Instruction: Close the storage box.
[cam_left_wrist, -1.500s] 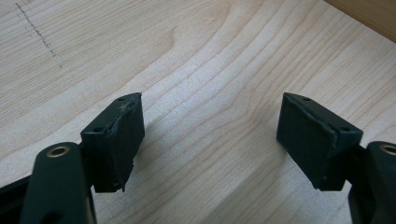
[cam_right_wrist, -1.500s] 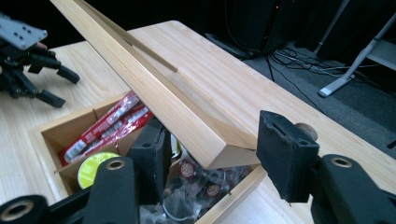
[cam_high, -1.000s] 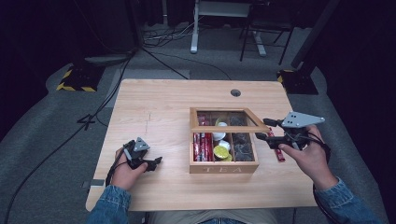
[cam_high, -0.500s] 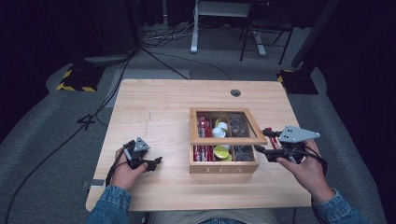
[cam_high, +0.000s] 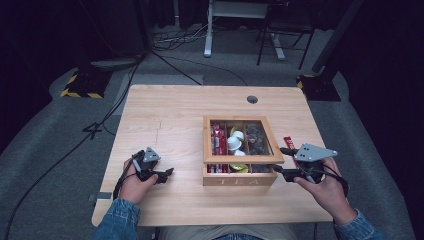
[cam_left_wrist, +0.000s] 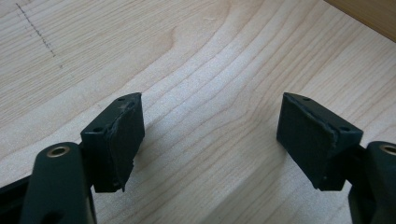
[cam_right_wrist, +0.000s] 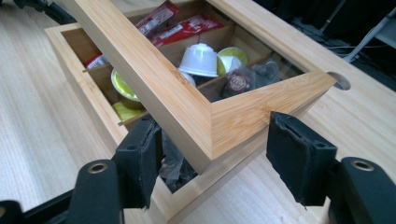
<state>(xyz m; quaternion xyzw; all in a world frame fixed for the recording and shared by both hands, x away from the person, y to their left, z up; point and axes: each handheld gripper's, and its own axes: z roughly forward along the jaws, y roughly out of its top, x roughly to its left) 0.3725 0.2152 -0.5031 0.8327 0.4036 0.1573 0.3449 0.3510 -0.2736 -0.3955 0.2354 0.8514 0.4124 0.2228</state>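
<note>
Wooden tea box (cam_high: 239, 176) sits right of centre on the surface (cam_high: 170, 120), its glass-paned lid (cam_right_wrist: 187, 100) partly raised. Right hand-held gripper (cam_high: 283, 161) is at the box's right front corner; its jaws have just been opening and stand either side of the lid's corner, pads not pressing it. Compartments hold red sachets (cam_right_wrist: 184, 27) and capsules (cam_right_wrist: 201, 59). Left hand-held gripper (cam_high: 162, 174) rests on the surface, wide open, empty.

light wooden table (cam_high: 175, 120) bearing a wooden tea box (cam_high: 239, 175) and a red packet (cam_high: 289, 142)
</note>
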